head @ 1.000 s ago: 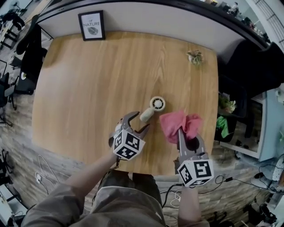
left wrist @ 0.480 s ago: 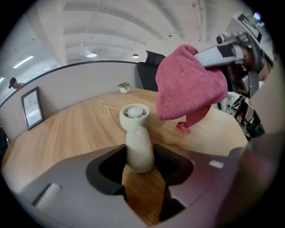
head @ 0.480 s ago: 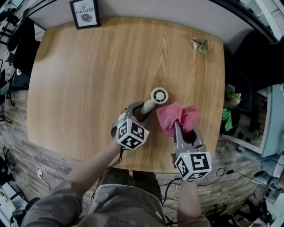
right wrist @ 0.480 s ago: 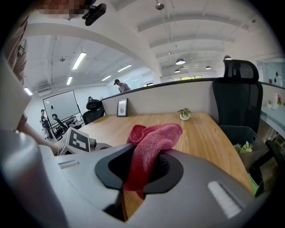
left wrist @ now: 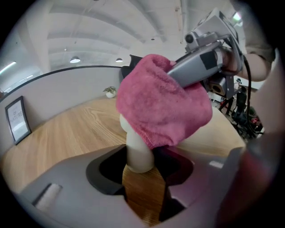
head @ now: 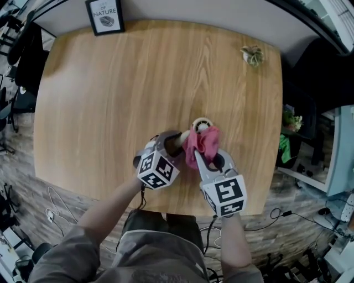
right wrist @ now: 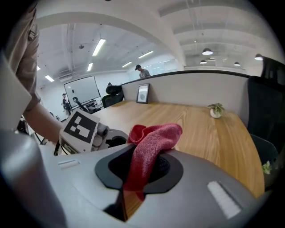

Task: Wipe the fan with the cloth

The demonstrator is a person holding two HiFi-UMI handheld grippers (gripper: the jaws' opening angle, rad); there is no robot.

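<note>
A small cream hand fan (head: 200, 122) lies near the front of the wooden table (head: 110, 83). My left gripper (head: 176, 141) is shut on its handle (left wrist: 139, 153), which stands between the jaws in the left gripper view. The pink cloth (head: 200, 142) is pinched in my right gripper (head: 203, 157), which is shut on it. The cloth (left wrist: 162, 107) drapes over the fan's head and hides most of it; only the rim's far edge shows in the head view. In the right gripper view the cloth (right wrist: 153, 142) hangs out of the jaws, with the left gripper's marker cube (right wrist: 82, 129) just beyond.
A framed picture (head: 103, 16) stands at the table's back left edge and a small potted plant (head: 252, 55) at the back right. Both grippers work close to the table's front edge. Dark chairs stand off the table's right side.
The left jaws have closed on the fan's handle. The right gripper has swung left and down, bringing the cloth from beside the fan onto its head.
</note>
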